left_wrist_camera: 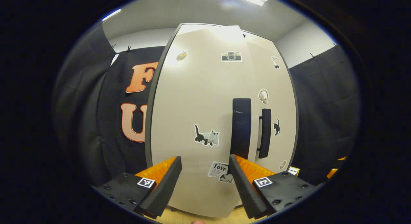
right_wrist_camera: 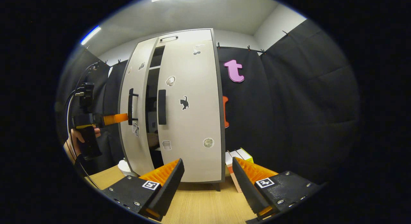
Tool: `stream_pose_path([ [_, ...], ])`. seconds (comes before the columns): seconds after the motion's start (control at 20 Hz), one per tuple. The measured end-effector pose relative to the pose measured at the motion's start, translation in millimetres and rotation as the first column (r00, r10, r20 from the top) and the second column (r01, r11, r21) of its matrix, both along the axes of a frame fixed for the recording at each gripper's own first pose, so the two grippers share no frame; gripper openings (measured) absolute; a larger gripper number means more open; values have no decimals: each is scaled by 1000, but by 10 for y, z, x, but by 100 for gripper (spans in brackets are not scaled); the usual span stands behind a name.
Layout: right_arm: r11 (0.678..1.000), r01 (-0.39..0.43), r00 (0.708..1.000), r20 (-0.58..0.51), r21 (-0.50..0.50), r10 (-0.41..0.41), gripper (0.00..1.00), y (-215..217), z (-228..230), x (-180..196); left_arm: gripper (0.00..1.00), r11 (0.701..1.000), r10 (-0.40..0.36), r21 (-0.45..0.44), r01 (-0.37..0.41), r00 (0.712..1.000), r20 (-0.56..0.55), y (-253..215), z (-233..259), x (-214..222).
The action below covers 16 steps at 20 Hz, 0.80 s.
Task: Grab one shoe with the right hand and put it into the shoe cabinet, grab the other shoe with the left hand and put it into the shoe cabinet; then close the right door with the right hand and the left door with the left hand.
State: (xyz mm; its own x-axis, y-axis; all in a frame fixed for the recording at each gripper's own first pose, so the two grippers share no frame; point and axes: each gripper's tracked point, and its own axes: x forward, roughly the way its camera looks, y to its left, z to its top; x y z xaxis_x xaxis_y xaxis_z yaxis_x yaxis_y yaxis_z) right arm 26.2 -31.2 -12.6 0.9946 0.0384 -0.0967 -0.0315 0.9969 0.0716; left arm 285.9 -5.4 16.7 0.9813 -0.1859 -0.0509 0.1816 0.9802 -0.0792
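Both grippers stand with their fingers apart and nothing between them. Ahead of the left gripper [left_wrist_camera: 205, 172], close up, is the tall cream-white shoe cabinet [left_wrist_camera: 205, 121] with grey edges and small stickers. Its left door [left_wrist_camera: 199, 98] takes up most of what lies in front of the fingers, with that door's black vertical bar handle [left_wrist_camera: 241, 127] just above the gripper's right finger. In the right gripper view the same gripper [right_wrist_camera: 123, 118], held in a person's hand [right_wrist_camera: 75, 137], reaches its orange fingers to that handle [right_wrist_camera: 130, 106]; whether they touch it I cannot tell.

Farther right, the right gripper [right_wrist_camera: 207, 174] hangs back over the pale wooden tabletop [right_wrist_camera: 205, 204], facing the right door [right_wrist_camera: 189, 105], which looks nearly flush. A dark gap remains between the two doors, so the left door is probably the step in hand. The shoes are not distinguishable; something pale sits low inside the gap, too dim to name.

To close it well, I would press flat on the door face beside the handle, pushing along the hinge arc rather than clamping, and ease off near the frame so the cabinet does not rock.

The cabinet's long axis runs upright, and its front faces both grippers.
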Motion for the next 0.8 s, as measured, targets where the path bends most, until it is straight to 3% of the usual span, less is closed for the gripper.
stream_pose_path([
  [0.35,1000,15,1000,7,-3,-15,93,-64,16,87,96,999,-3,34,3,1000,-5,-122,-57,216],
  [0.4,1000,15,1000,10,-1,-15,98,-65,31,99,96,999,3,37,-2,1000,-6,-133,-72,247],
  [0.5,1000,15,1000,12,-2,-14,93,-76,40,118,96,999,14,29,-13,1000,-9,-148,-96,310],
  [0.6,1000,19,1000,16,-10,-19,98,-106,41,139,96,1000,16,11,-16,1000,-13,-158,-106,381],
  [0.65,1000,21,1000,17,-12,-21,93,-113,36,151,96,1000,15,4,-15,1000,-16,-165,-116,407],
  [0.7,1000,23,1000,19,-13,-23,98,-128,37,153,96,1000,15,1,-15,1000,-18,-176,-127,420],
  [0.8,999,28,999,19,-19,-28,93,-147,47,167,96,1000,13,3,-13,1000,-19,-173,-134,442],
])
